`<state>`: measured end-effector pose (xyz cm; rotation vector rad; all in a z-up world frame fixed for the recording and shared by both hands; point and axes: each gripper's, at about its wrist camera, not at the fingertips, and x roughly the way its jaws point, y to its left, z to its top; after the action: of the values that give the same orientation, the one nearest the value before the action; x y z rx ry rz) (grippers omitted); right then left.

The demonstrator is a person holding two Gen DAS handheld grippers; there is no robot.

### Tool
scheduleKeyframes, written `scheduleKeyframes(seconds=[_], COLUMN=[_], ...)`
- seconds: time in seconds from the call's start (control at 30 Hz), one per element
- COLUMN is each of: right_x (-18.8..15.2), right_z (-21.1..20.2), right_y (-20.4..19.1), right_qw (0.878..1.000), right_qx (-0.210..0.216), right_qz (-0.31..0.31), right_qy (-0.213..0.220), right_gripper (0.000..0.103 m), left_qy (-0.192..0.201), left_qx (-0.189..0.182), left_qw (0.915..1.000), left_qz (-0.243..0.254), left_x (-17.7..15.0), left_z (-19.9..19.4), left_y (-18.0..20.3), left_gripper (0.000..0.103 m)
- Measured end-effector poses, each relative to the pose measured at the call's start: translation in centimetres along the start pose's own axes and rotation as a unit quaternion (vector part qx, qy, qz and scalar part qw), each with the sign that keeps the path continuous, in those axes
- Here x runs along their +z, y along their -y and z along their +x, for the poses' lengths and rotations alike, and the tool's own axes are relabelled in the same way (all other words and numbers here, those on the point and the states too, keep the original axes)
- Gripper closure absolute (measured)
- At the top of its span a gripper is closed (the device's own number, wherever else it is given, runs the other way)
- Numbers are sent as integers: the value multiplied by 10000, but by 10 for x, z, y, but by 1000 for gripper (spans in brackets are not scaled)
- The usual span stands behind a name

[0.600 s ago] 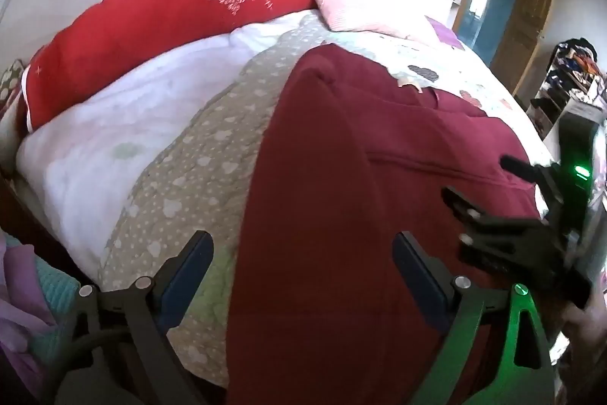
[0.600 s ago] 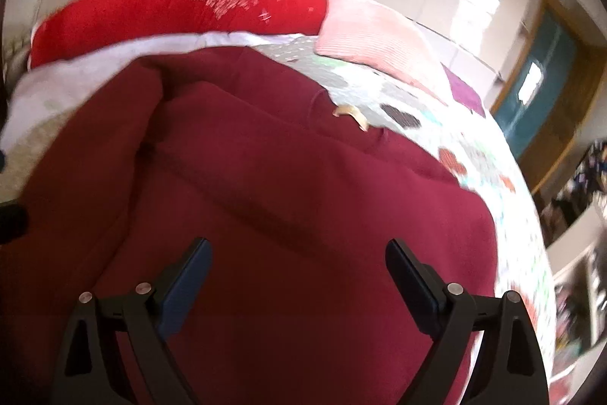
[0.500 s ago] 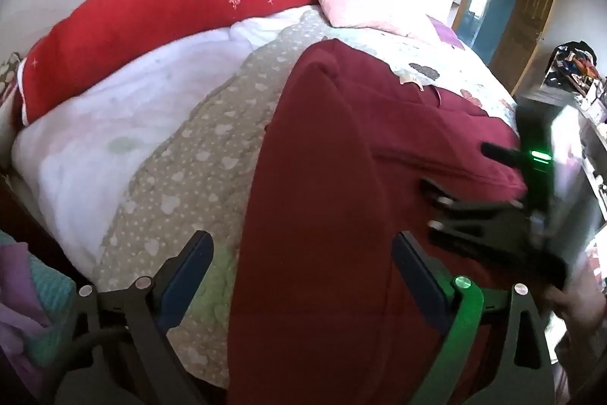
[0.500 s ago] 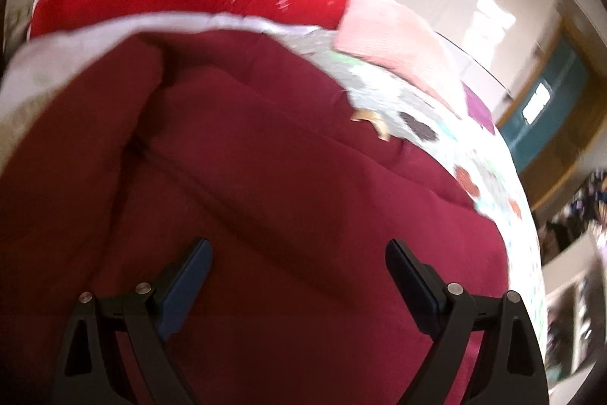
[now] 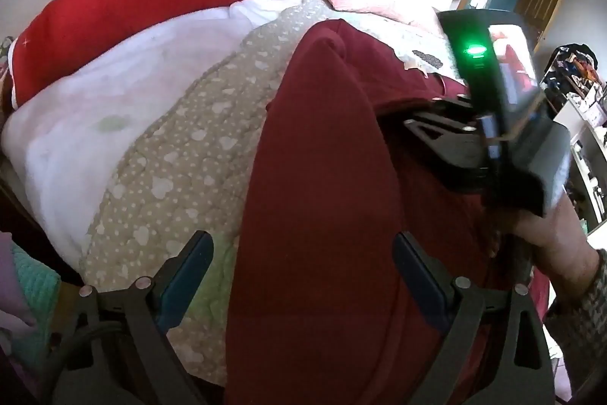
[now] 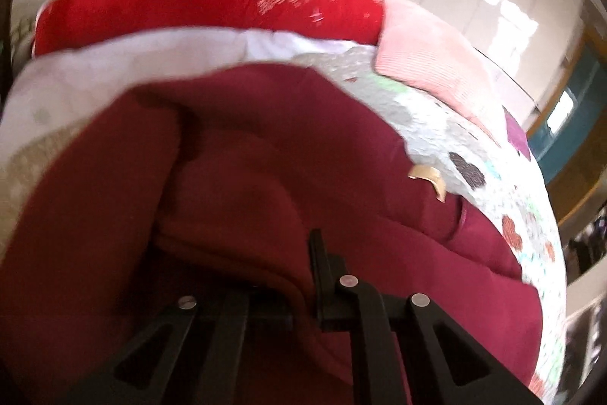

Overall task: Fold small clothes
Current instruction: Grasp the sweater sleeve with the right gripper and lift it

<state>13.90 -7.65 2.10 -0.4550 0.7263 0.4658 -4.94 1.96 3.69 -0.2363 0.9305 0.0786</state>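
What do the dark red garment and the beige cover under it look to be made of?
The dark red garment looks like thick, matte knit, perhaps fleece-backed cotton: it folds in soft rounded ridges with no shine. The beige cover looks like quilted cotton, puffed between stitch lines and printed with pale hearts and dots. Neither fibre can be confirmed by sight.

My right gripper (image 6: 299,276), wide a moment ago, now has its jaws pinched on a fold of the maroon garment (image 6: 246,215).
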Motion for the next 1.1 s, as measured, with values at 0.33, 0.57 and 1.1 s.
scheduleKeyframes(seconds=[0.33, 0.57, 1.1], right_x=[-64, -143, -282], right_z=[-90, -143, -192], right_y=[120, 193, 278], right_qw=[9801, 9544, 8790], right_qx=[-426, -1207, -1863], right_qz=[1905, 2716, 4385], right_qy=[351, 292, -163], right_gripper=[97, 97, 45], left_qy=[-21, -54, 94], left_qx=[31, 5, 306], left_qw=[9999, 9987, 9881], left_qz=[167, 502, 1507], left_x=[-7, -14, -33], left_z=[-12, -19, -34], left_y=[17, 42, 113], left_gripper=[8, 8, 8])
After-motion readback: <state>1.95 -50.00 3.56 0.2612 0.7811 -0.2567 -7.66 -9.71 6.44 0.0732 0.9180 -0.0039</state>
